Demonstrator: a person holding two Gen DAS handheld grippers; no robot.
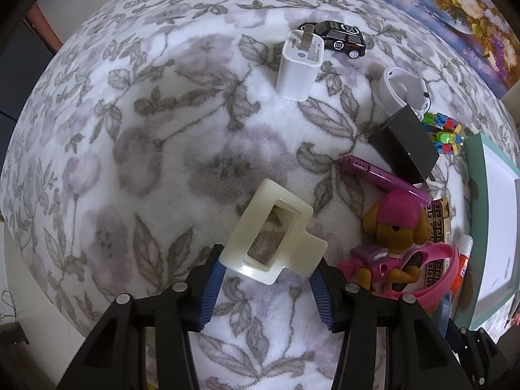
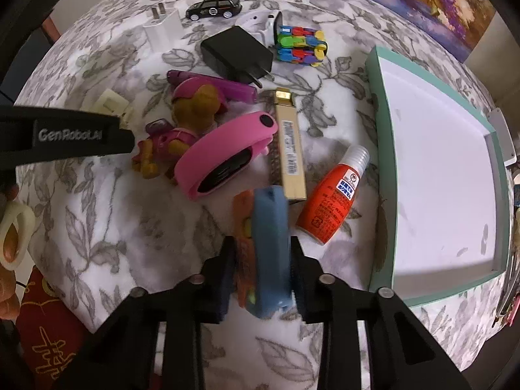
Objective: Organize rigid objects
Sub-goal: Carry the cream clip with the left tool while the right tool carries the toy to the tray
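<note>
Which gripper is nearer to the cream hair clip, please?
Left. The left gripper has its jaws on either side of the cream hair clip. The right gripper is apart from it, shut on a blue object near the teal tray.

The left gripper [image 1: 266, 271] is black plastic with two thick arms that spread out like a letter V. Each arm has long cut-out holes in it. Round silver screws [image 1: 122, 299] sit on top of the arms, four in all. The fingers [image 1: 213, 284] have blue pads with little ridges, like the edge of a coin.

The right gripper [image 2: 261, 269] looks the same: black arms, silver screws [image 2: 325, 279] and dark blue ridged pads [image 2: 224, 279]. From the right camera, the left gripper's black side shows white letters [image 2: 70, 135] that say "GenRobot.AI".
</note>
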